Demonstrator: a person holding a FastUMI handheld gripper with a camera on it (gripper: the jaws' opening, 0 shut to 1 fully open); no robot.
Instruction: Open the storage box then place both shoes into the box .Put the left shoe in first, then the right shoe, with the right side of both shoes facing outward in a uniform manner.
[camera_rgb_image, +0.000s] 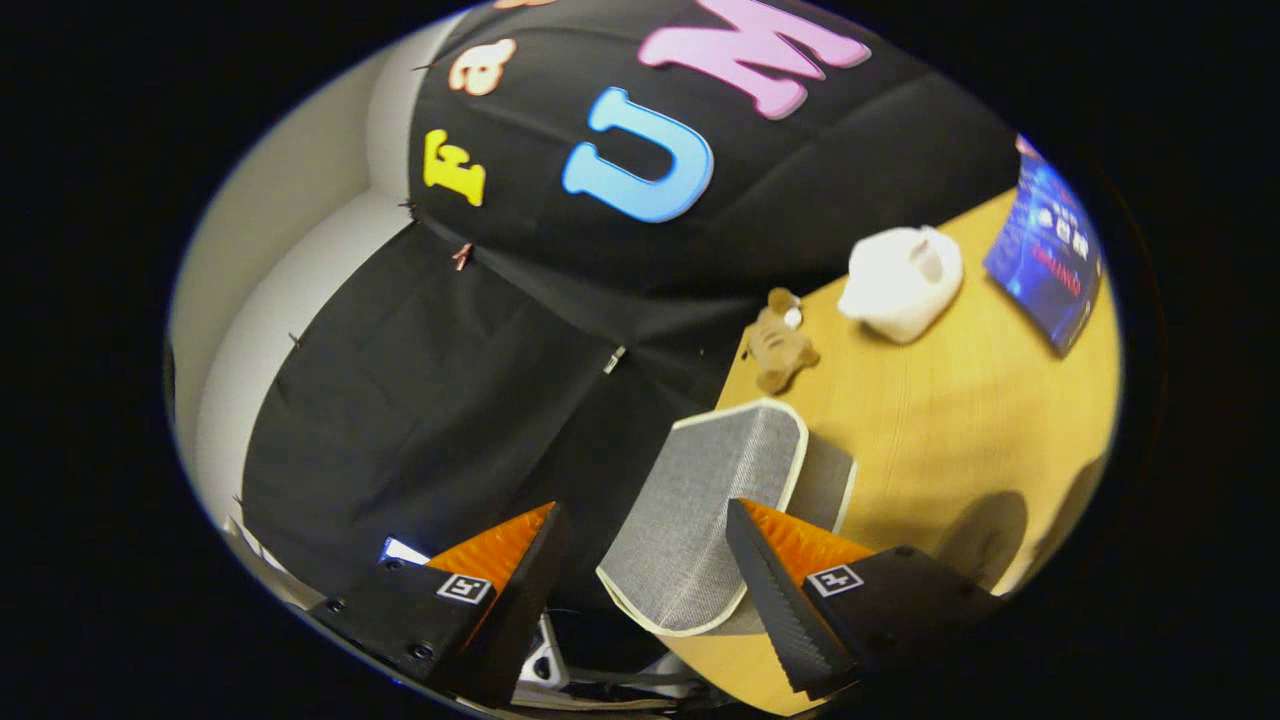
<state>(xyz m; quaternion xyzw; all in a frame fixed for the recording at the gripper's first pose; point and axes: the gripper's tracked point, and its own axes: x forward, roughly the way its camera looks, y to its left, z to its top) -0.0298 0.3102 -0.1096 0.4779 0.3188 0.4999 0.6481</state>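
A grey fabric storage box (700, 510) with cream trim stands at the near corner of the wooden table (960, 430). Its lid panel faces me and looks closed. My gripper (642, 508) is open and wide, and the whole view is tilted. The box's lid panel lies between and just ahead of the fingertips, close to the right finger (770, 580); I cannot tell whether that finger touches it. The left finger (510, 570) hangs off the table's edge, apart from the box. A white shoe (900, 282) lies on the table well beyond the box.
A small brown teddy bear (778, 345) sits at the table's far edge between the box and the shoe. A blue printed packet (1045, 250) lies beyond the shoe. Black cloth hangs behind the table, with a pale wall to its left.
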